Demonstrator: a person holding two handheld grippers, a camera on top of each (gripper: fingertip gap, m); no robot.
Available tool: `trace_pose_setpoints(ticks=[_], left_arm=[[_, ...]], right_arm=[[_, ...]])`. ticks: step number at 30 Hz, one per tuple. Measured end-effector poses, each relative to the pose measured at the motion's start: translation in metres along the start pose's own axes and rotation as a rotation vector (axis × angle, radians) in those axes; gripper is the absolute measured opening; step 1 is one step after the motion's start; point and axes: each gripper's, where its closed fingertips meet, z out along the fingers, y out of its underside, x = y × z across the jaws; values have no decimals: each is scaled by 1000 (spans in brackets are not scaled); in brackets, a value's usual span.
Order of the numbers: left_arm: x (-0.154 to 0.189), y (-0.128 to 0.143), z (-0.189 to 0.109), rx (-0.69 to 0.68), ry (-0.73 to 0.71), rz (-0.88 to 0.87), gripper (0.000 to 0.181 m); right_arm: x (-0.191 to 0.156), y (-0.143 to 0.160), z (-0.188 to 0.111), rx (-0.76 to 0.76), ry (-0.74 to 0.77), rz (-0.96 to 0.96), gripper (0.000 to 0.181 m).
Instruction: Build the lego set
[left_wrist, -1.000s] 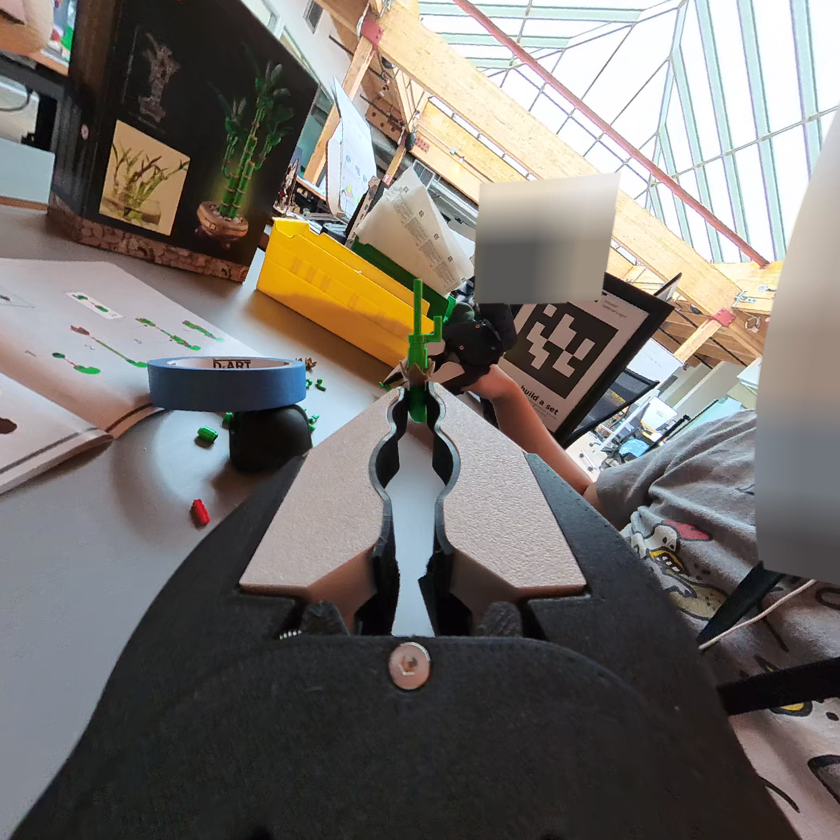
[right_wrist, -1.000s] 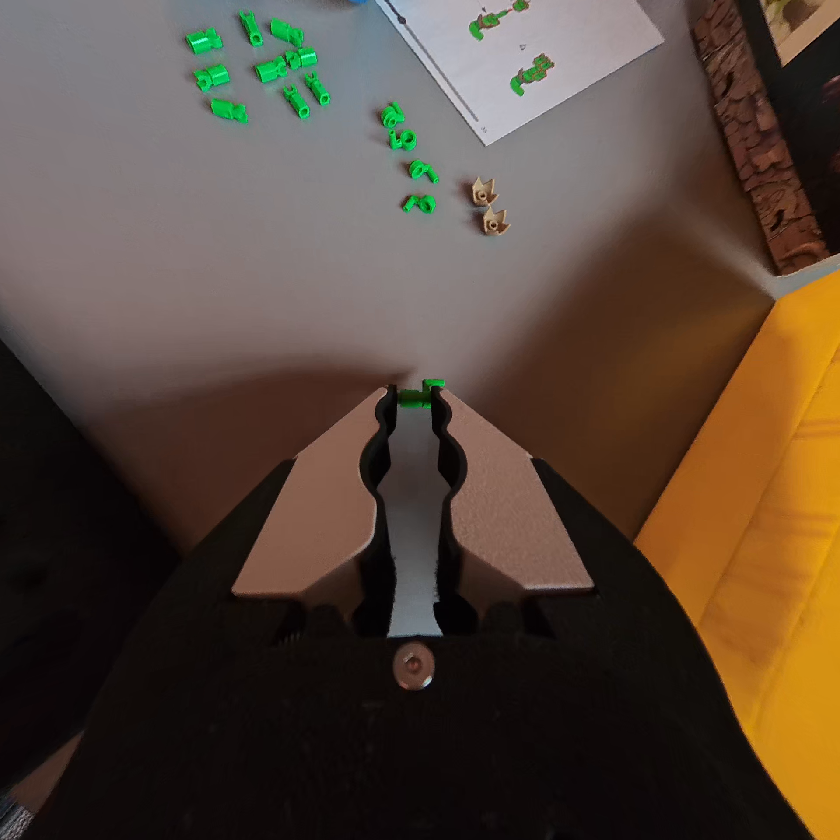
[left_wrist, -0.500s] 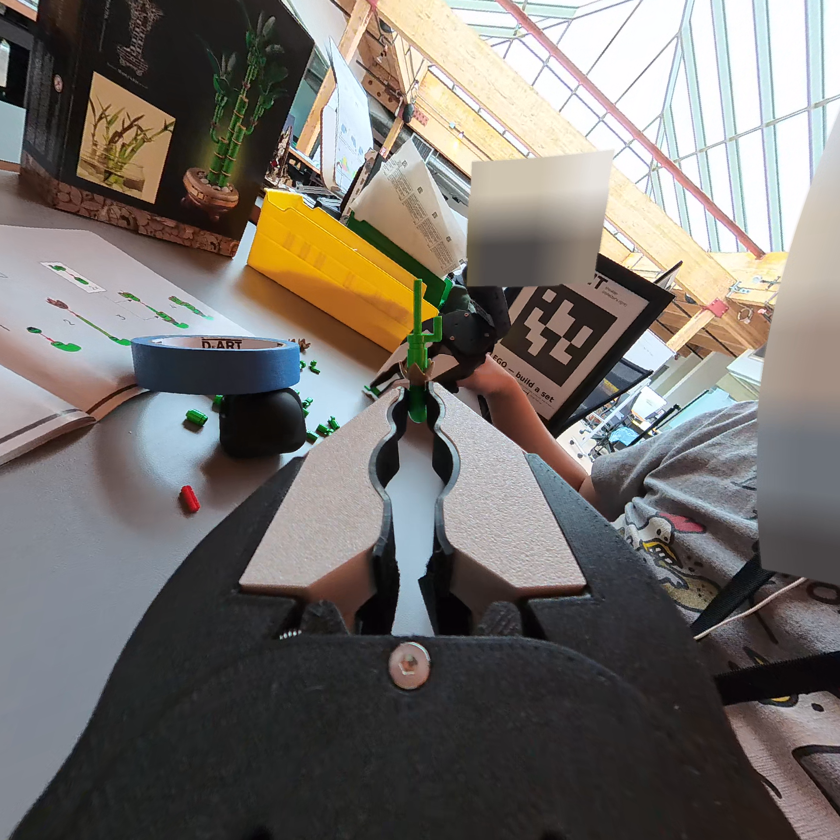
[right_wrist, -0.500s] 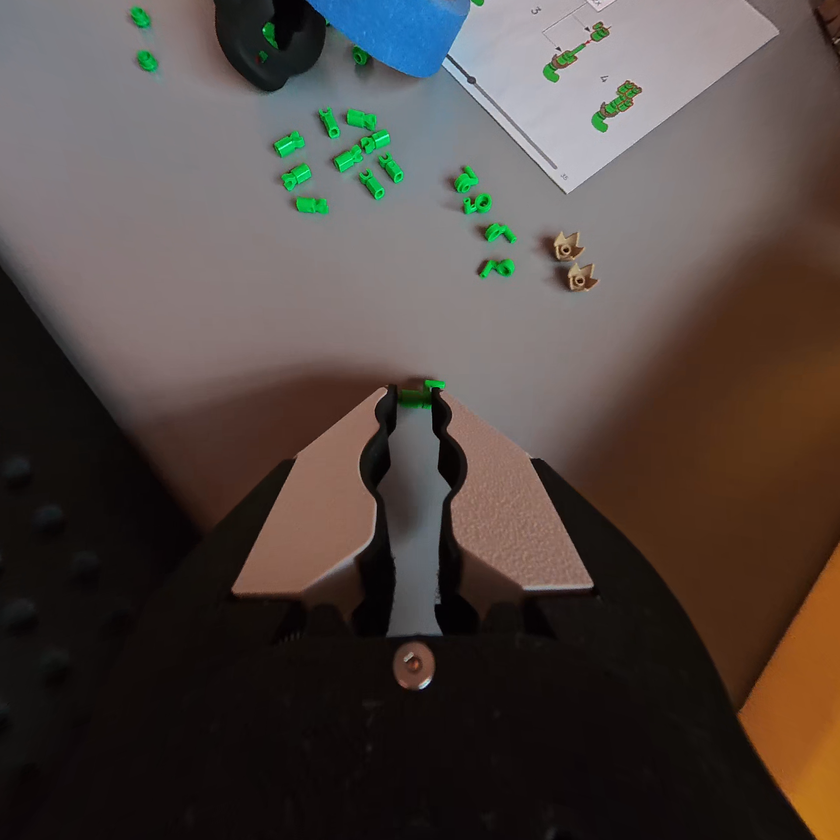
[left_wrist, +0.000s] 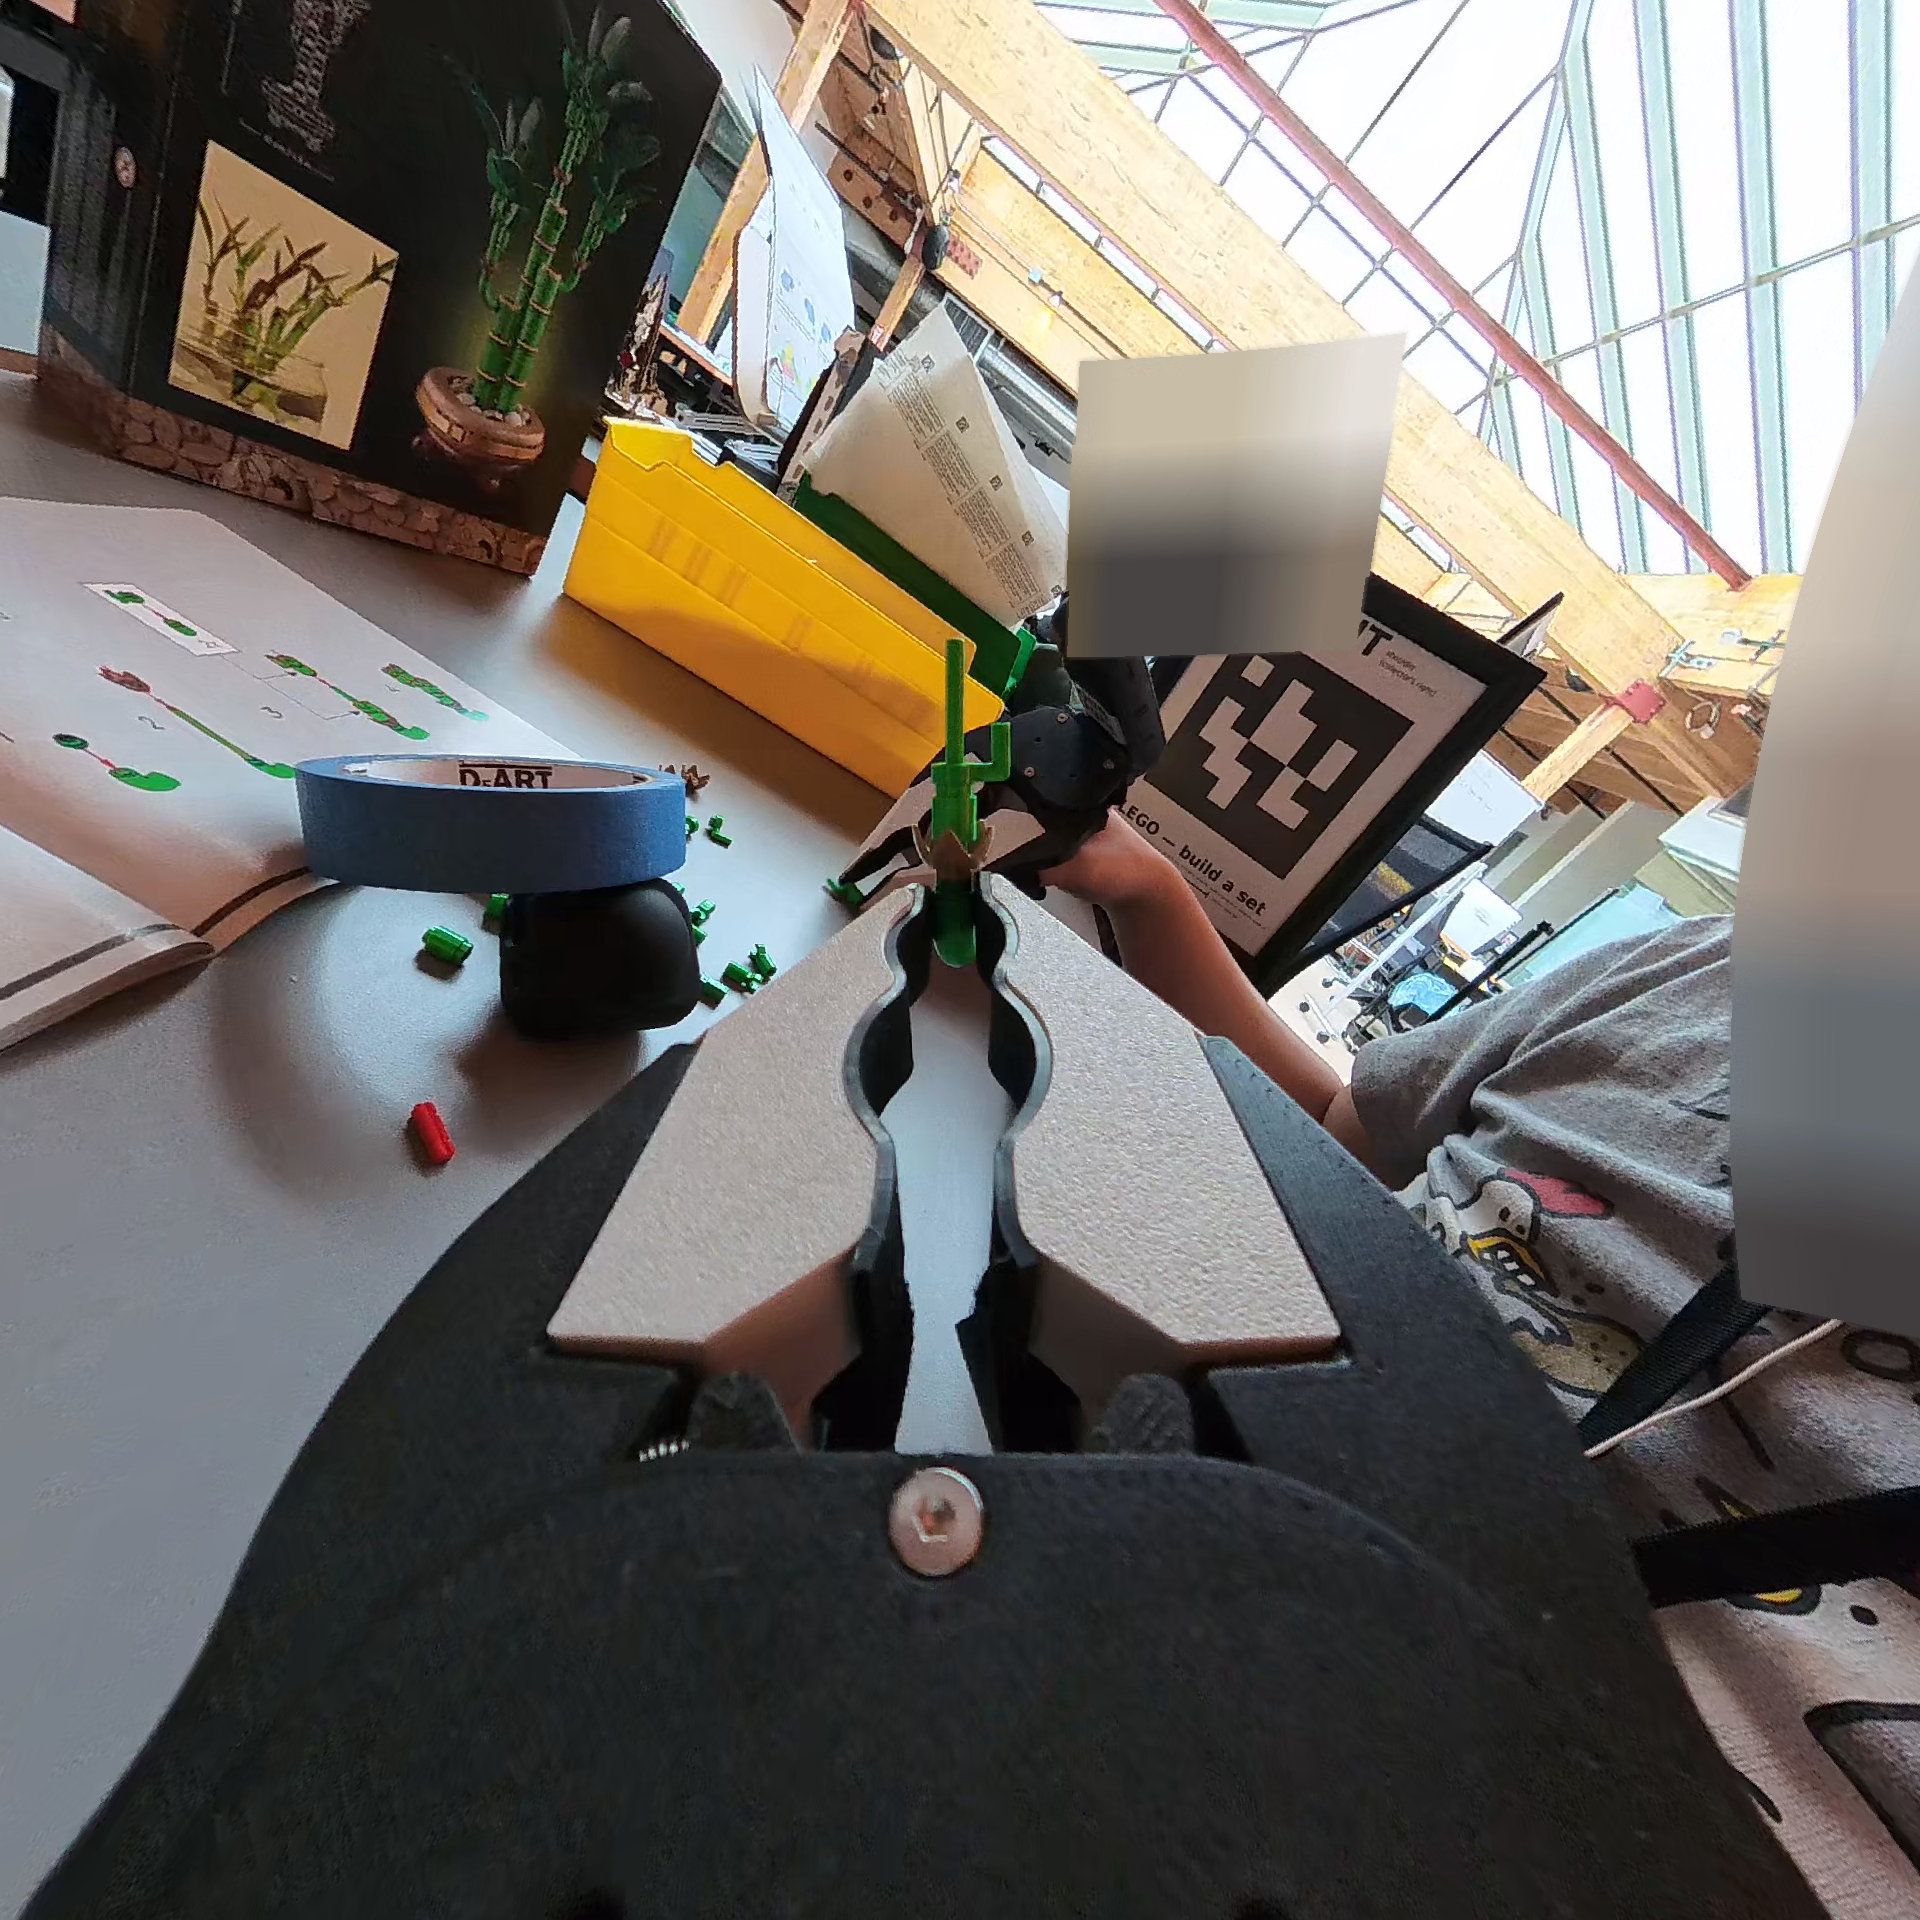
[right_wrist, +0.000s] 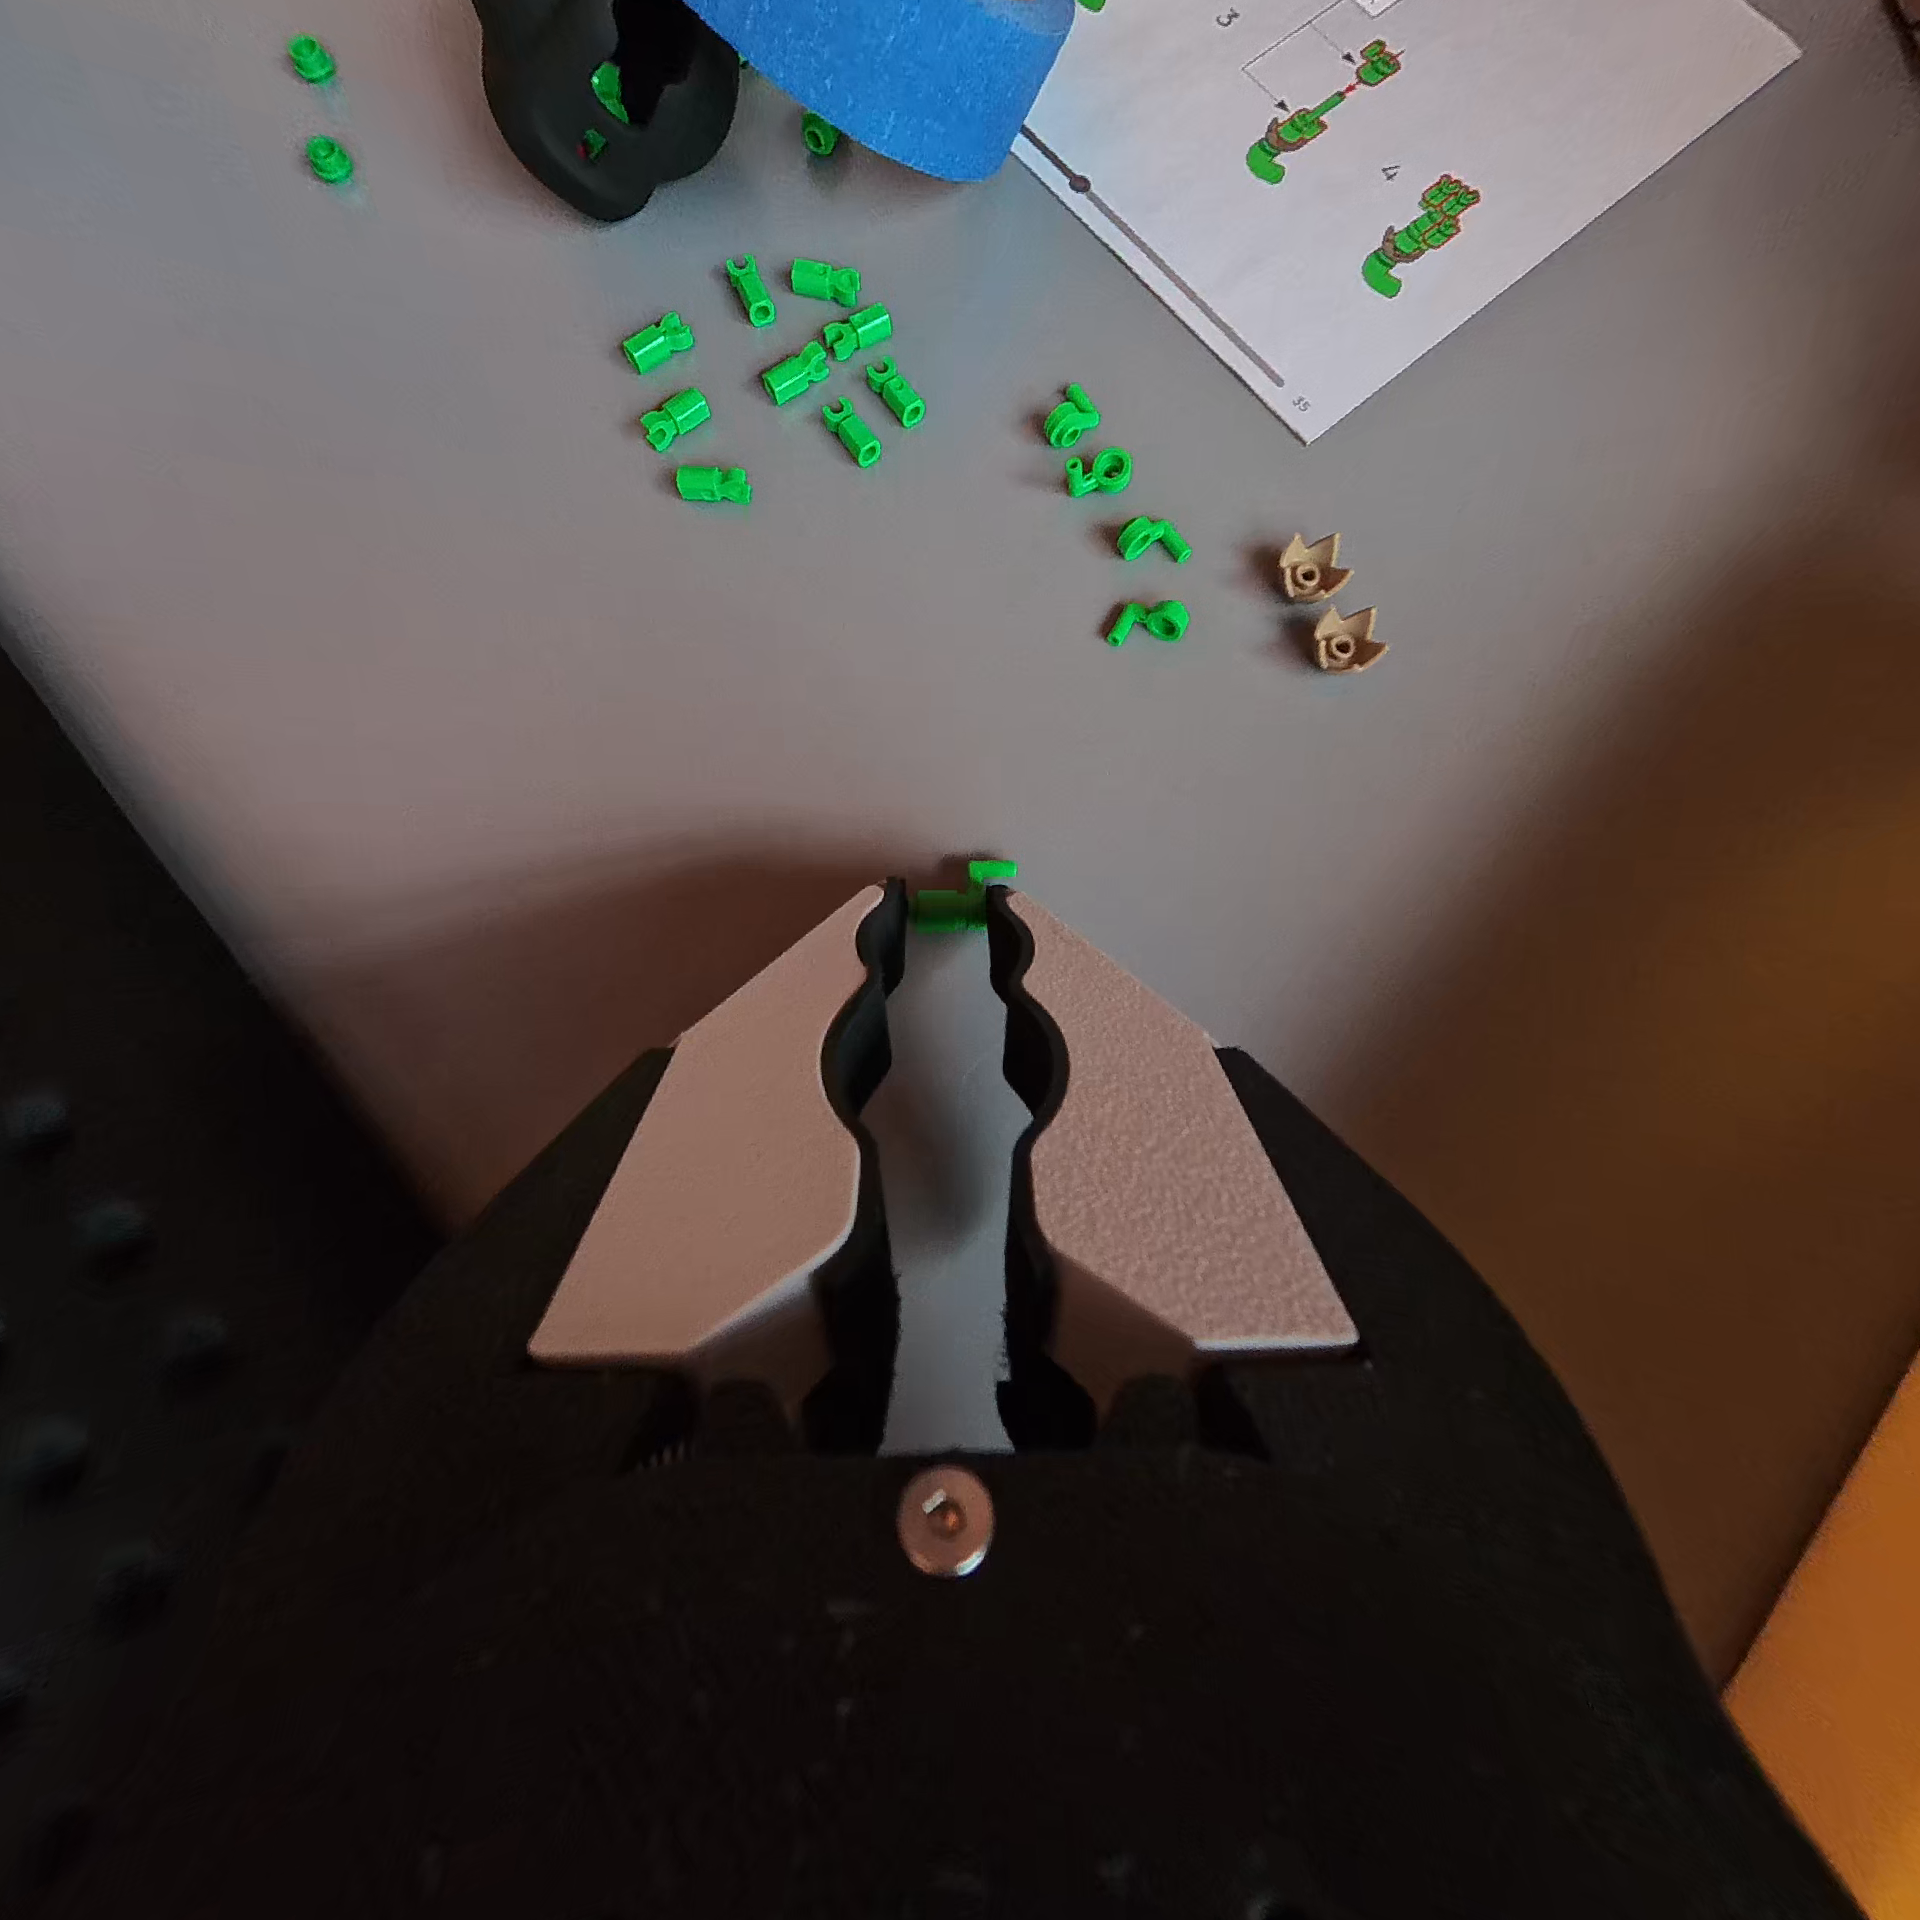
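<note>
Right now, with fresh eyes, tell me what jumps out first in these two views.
First, the bright green stem assembly standing upright, pinched in the left gripper, against a skylit timber roof. Next, the blue tape roll resting on a black round object at the left, beside the open instruction booklet. In the right wrist view, the right gripper clamps a small green piece above scattered green parts and two tan crown-shaped pieces on the grey table.

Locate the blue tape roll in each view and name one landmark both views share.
Left wrist view: blue tape roll at left centre, resting on a black holder.
Right wrist view: blue tape roll at the top edge, partly cropped.
Shared landmark: the open instruction booklet beside it.
</note>
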Motion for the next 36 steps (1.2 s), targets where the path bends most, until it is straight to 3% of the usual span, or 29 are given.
trace_pose_setpoints(ticks=[6,10,18,26,36], left_arm=[[-1,0,0,0,-4,-4,4],[-1,1,0,-2,-2,-11,4],[-2,3,1,-14,-8,-8,4],[-4,4,2,-21,-12,-14,4],[-5,4,2,-20,-12,-22,4]], right_arm=[[1,2,-2,2,-3,-4,24],[12,0,-20,18,-12,-51,28],[9,-2,-20,-38,-122,-231,15],[-1,-1,-7,-41,-216,-237,9],[-3,-4,-10,-1,-222,-205,10]])
